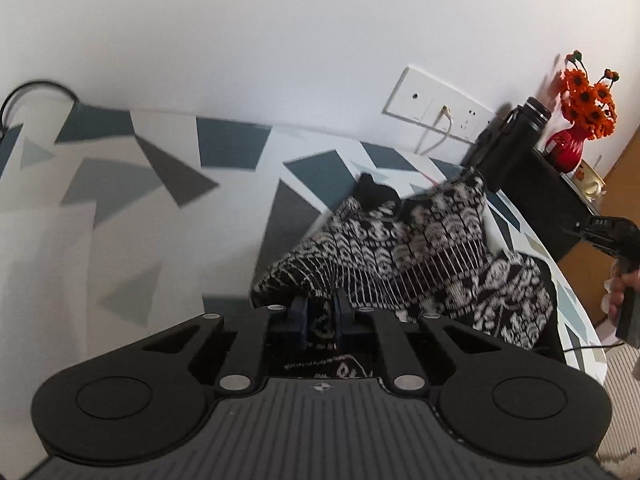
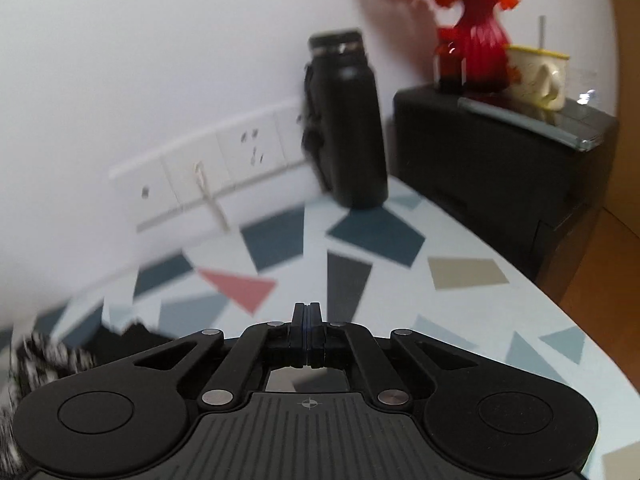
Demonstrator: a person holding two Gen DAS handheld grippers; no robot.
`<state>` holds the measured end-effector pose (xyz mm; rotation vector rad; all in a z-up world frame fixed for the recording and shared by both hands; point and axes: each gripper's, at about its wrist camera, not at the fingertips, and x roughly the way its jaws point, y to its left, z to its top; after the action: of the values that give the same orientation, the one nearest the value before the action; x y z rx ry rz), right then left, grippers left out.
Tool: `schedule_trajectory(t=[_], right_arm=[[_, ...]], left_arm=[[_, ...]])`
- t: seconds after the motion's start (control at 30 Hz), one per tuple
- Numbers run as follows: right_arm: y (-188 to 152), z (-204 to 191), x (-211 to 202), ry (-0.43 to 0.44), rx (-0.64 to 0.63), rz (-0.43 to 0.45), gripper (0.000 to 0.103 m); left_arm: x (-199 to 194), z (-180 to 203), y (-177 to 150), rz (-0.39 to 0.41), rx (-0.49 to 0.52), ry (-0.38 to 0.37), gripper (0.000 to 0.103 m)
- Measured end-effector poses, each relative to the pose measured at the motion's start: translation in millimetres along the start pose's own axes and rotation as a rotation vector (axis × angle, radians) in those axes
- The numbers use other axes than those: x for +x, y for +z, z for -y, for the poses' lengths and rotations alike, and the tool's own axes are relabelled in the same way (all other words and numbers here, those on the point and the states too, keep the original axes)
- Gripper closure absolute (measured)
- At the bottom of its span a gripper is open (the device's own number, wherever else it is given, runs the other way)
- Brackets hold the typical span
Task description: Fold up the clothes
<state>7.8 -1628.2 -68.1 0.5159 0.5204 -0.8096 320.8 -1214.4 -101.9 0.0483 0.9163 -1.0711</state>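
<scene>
Now | my left gripper seemingly pinching the patterned garment | right gripper clenched empty | I'd lift evenly, avoid dragging.

Right gripper pinched closed on nothing, black flask straight ahead, patterned garment bunched off to its left.

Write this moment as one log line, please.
left gripper: shut on patterned garment | right gripper: shut, empty, above table | fold: unfinished
</scene>
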Motion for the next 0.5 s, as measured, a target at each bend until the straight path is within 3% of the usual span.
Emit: schedule_trajectory(t=[0.1,0.17,0.23,0.3,0.33,0.37,0.43,0.5], right_arm=[[-16.0,-4.9,0.8,0.091,-0.048,-0.072,0.092],[-26.4,-8.8,1.9,0.166,-0.018,-0.107,0.076],[-37.5,-19.7,2.5,0.211,-0.01,-0.135,0.071],[-47.3,-32.1,3.1,0.231,-0.021,-0.158,0.064],[-51.4,-38.7,2.7,0.232,-0.033,-0.166,0.062],[-53.5,-43.3,0.0,0.231,-0.037,-0.166,0.06],[-55.7,-43.8,0.4,0.247,-0.032,-0.173,0.059],[-56.0,-41.8,-0.9,0.261,-0.027,-0.176,0.059]], left_arm=[[-1.1,2.8,-7.7,0.004,-0.037,0.003,0.091],[-1.8,6.7,-9.7,0.005,-0.038,0.016,0.091],[-2.5,11.4,-9.9,0.007,-0.032,0.039,0.089],[-4.0,16.9,-8.8,0.009,-0.022,0.062,0.064],[-5.8,21.1,-6.7,0.015,-0.013,0.076,0.029],[-10.3,27.0,-4.5,0.039,0.001,0.089,0.014],[-20.0,40.7,-0.6,0.093,0.04,0.083,0.014],[-18.6,56.4,0.6,0.093,0.086,0.049,0.014]])
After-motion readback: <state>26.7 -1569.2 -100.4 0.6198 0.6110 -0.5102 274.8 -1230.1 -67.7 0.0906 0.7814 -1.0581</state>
